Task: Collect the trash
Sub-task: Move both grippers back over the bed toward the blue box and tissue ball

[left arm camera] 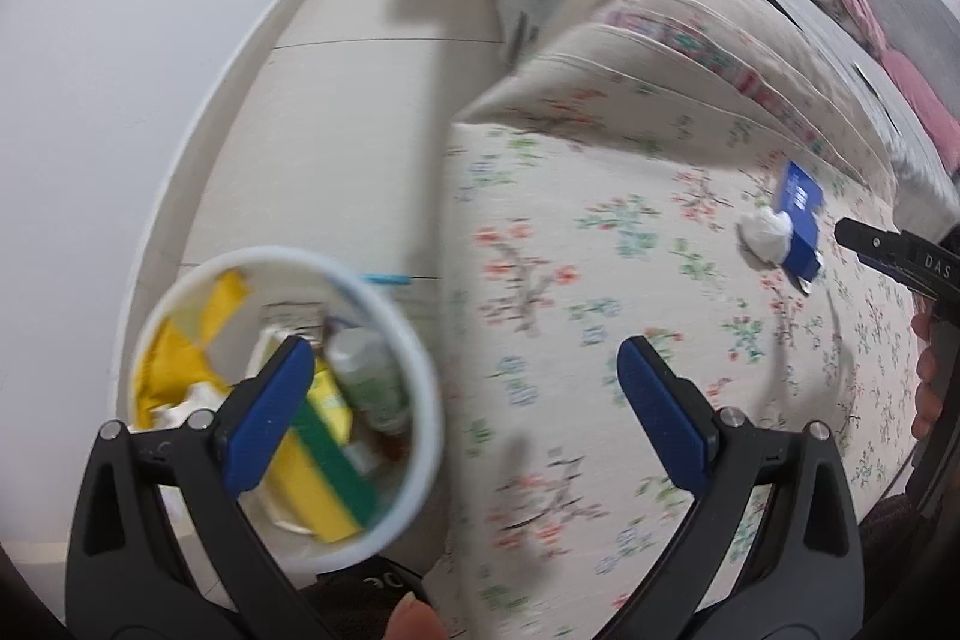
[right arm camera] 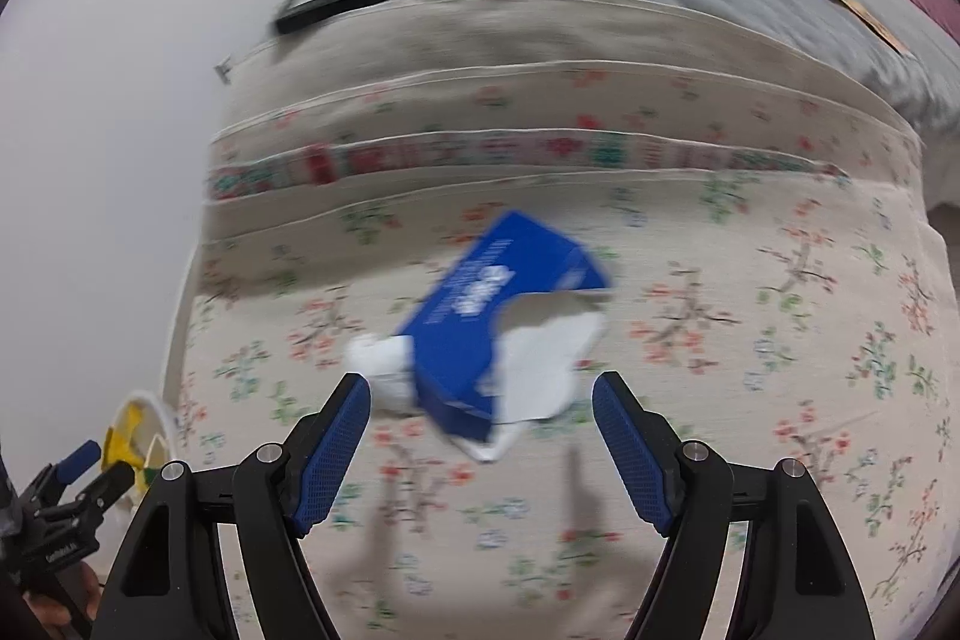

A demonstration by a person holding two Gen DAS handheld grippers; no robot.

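Floral bedspread (right arm camera: 720, 340) under blue box (right arm camera: 480, 316)

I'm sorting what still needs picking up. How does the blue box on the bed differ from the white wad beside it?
The blue box is flat-sided, printed and torn open, with white inner card showing; the white wad is soft, crumpled and plain. The box is clearly the larger of the two. The box lies just ahead of the right gripper; the wad sits off toward that gripper's left finger. Both lie on the floral bedspread, side by side, and neither is gripped.
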